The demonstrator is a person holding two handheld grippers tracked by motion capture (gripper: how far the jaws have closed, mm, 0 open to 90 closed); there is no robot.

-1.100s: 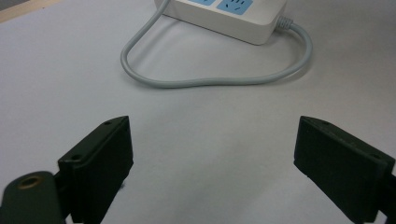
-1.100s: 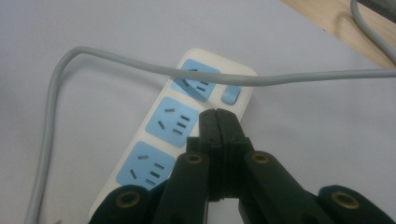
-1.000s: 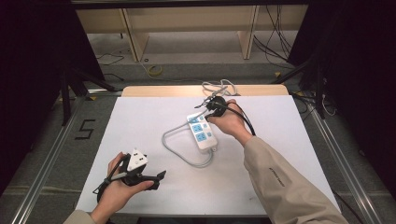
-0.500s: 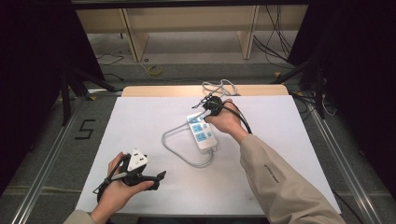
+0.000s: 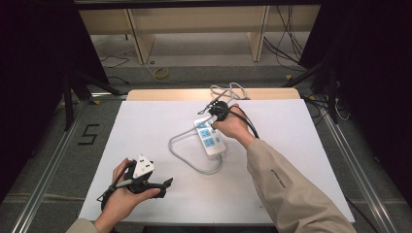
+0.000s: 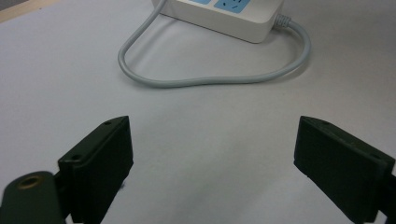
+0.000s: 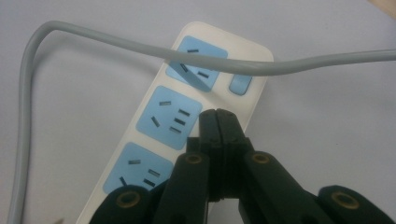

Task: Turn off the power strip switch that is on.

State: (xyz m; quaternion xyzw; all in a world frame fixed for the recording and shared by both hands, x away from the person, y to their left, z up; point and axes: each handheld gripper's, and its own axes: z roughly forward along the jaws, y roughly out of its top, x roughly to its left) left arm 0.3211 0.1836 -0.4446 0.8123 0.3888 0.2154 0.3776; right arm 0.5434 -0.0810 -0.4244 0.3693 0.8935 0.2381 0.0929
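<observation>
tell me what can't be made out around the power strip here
- Power strip, right gripper view: near end hidden behind the shut right gripper.
- Grey cord, same view: runs off both edges.
- Switch: on or off unreadable.
- Left gripper view: strip cut by top edge.

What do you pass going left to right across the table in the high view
Left gripper, held open near the front edge → the grey cable looping out from the strip → the white power strip → the right gripper, shut, over the strip's far end.
</observation>
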